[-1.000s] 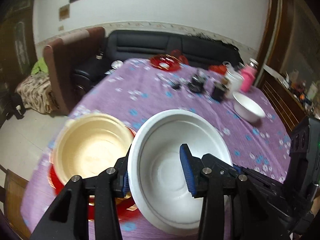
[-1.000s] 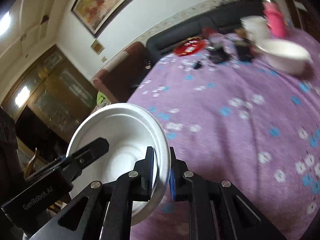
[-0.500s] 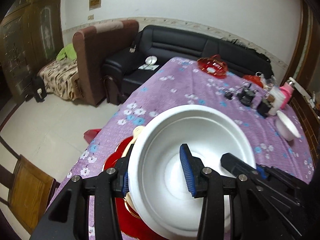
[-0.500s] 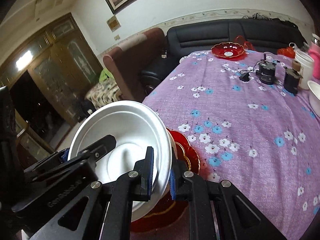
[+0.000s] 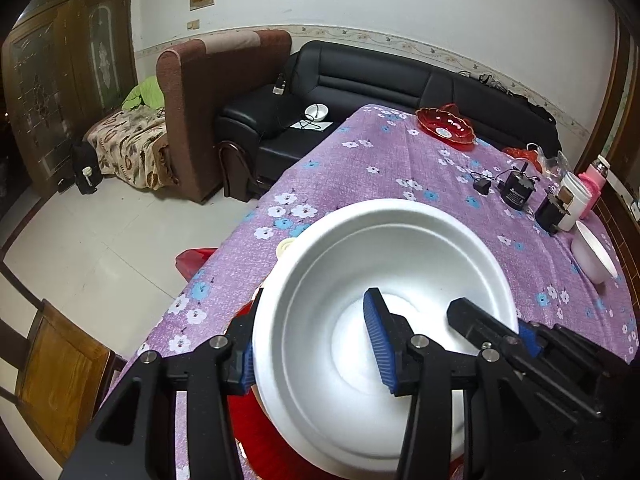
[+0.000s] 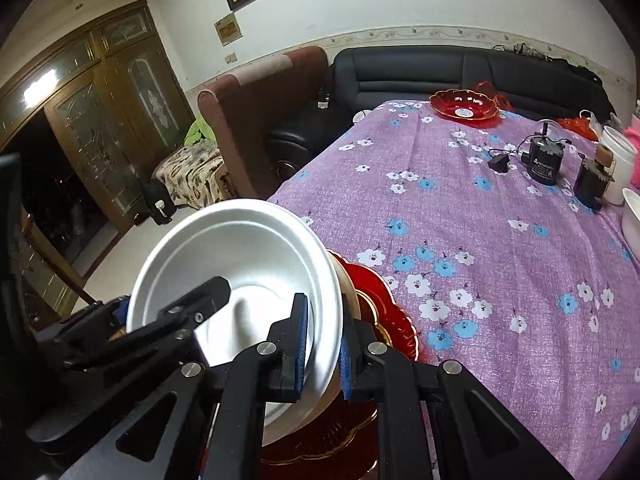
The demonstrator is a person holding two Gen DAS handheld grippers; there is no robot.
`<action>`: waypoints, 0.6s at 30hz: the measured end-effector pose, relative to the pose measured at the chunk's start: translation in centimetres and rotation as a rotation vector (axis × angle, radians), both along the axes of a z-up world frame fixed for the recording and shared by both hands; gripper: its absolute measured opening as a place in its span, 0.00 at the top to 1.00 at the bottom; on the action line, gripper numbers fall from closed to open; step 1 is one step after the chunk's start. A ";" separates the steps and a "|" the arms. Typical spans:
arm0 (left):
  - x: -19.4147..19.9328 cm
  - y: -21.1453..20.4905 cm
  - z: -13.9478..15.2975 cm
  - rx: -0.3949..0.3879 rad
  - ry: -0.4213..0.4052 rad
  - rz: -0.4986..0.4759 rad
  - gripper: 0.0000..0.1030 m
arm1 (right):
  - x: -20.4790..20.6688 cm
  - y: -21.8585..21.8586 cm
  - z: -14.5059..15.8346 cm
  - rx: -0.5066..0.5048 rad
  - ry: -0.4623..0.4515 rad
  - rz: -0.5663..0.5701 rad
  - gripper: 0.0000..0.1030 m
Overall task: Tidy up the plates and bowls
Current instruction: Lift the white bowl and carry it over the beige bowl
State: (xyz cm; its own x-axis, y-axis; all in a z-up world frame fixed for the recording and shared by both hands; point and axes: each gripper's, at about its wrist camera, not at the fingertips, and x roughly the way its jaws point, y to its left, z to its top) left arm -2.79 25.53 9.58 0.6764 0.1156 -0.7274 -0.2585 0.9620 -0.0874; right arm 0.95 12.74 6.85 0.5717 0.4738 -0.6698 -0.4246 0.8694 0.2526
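Chargers (image 6: 544, 164), mug (image 6: 618, 160) far off (red plate (image 6: 384, 308) beneath white bowl (image 6: 240, 264)).

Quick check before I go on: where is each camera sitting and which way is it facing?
Left wrist: behind the left tongs, looking down their fingers into the white bowl, sofa beyond; the right tongs' finger intrudes from the right.
Right wrist: behind the right tongs, clamped on the bowl's rim, facing along the purple tablecloth; the left tongs show at left.
Shared: the bowl, the red plate under it, the cloth.
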 end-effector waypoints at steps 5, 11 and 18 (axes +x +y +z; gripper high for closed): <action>-0.8 0.6 0.2 -0.023 0.000 0.011 0.56 | -0.3 0.6 -0.3 -0.008 -0.016 0.009 0.85; -1.6 1.4 0.6 -0.110 -0.019 -0.009 0.48 | -0.5 1.0 -0.5 -0.039 -0.042 0.015 0.85; -4.3 2.9 2.2 -0.231 -0.155 -0.010 0.31 | -0.7 1.3 -0.6 -0.053 -0.045 0.018 0.81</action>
